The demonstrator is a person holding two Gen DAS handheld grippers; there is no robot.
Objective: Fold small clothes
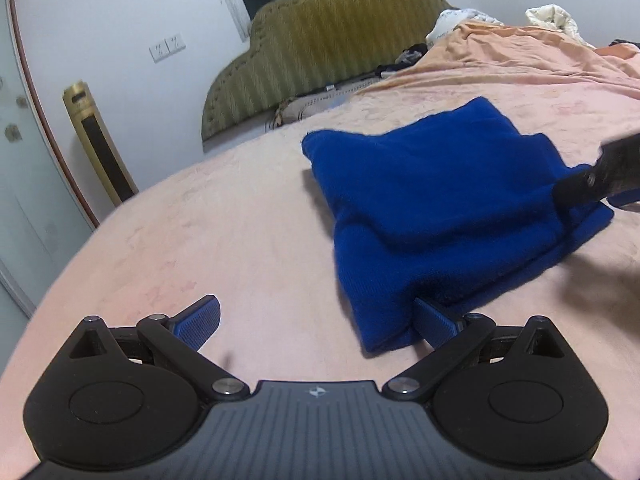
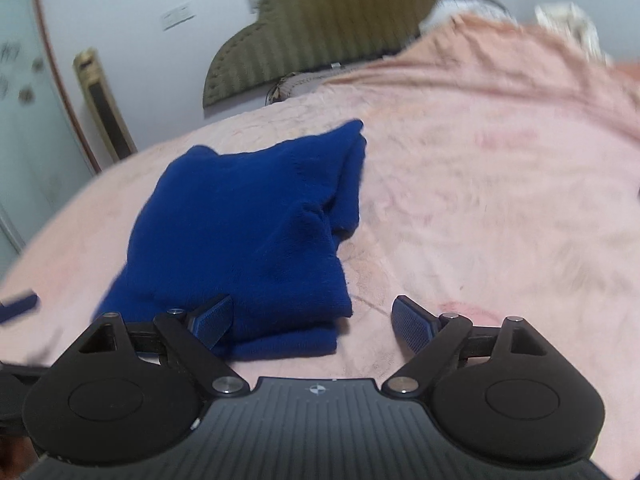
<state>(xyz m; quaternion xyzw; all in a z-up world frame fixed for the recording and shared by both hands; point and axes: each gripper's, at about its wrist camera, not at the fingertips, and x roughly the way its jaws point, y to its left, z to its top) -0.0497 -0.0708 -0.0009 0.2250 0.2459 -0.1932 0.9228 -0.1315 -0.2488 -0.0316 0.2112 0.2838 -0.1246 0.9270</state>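
- Two grippers over one folded blue garment [image 1: 440,208] lying on a pink bedspread [image 1: 240,240]
- left gripper [image 1: 318,322]: jaws spread wide, nothing pinched. The garment's near corner sits just ahead of its right finger [image 1: 436,322], looks like it's touching or overlapping the pad there, can't tell for sure. Left finger is over bare bedspread
- right gripper [image 2: 312,322]: jaws also spread, not squeezing anything. Its left finger [image 2: 212,320] sits against the near edge of the garment [image 2: 248,216], the right finger [image 2: 414,320] is off to the side over bare bedspread, so only the garment's near right corner pokes into the gap between the jaws
- in the left wrist view the right gripper's black finger shows at the frame's right edge, on or right at the garment's far side, a bit blurry
- way past both jaws: an olive headboard [image 1: 320,52], and a gold tower [image 1: 100,144] standing by the wall
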